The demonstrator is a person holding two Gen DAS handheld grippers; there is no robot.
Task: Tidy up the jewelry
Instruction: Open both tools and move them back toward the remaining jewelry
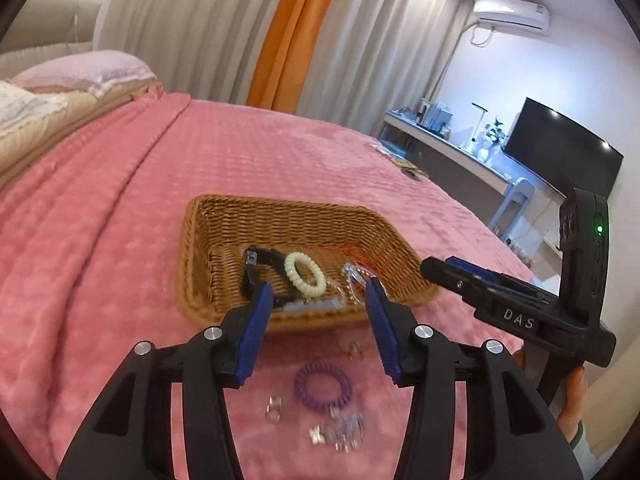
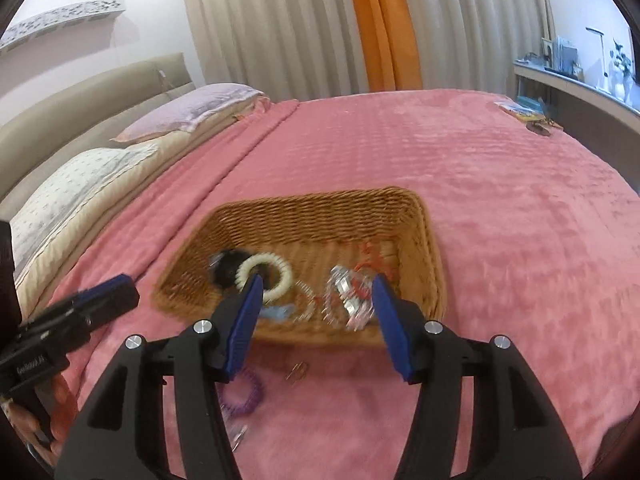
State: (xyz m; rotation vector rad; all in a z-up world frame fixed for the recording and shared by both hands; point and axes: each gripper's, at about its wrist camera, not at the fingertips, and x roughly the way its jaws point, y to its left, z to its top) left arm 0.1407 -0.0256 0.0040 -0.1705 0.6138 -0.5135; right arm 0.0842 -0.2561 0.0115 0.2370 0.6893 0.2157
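The left gripper (image 1: 318, 292) hangs with its blue pads spread wide and nothing between them, tips over the near rim of the wicker basket (image 1: 224, 216) at centre frame. Just past the tips, inside the basket, lie a cream spiral hair tie (image 1: 306, 274), a black clip (image 1: 256, 264) and a clear beaded piece (image 1: 354, 276). Below the pads, on the pink blanket (image 1: 120, 200), sit a purple spiral hair tie (image 1: 323, 385) and a few small silver clips (image 1: 344, 432) — outside the basket, near its front edge.

The right gripper (image 2: 318, 292) is likewise parted and empty, poised over the same basket (image 2: 424, 220) — its view is blurred. The purple tie (image 2: 244, 394) shows lower left of its fingers.
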